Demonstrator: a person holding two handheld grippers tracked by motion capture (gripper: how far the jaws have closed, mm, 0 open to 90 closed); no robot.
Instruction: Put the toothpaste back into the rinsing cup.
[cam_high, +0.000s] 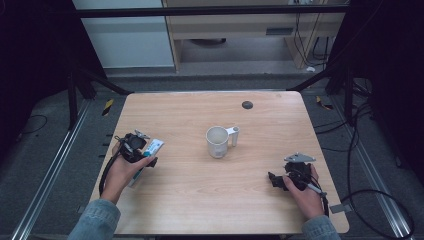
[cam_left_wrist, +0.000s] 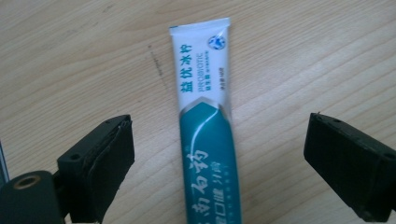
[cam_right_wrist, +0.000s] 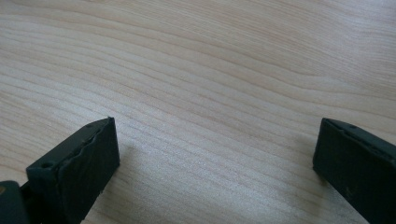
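A white and teal toothpaste tube lies flat on the wooden table at its left side. My left gripper stands over the tube, open, with one jaw on each side. Bare wood shows between the pads and the tube, so neither pad touches it. A white mug stands upright near the table's middle, its handle pointing right. My right gripper rests low at the front right, open over bare wood, nothing between its jaws.
A small dark round spot sits in the tabletop near its far edge. Cables trail over the floor to the right of the table, and metal frame rails run along its left side.
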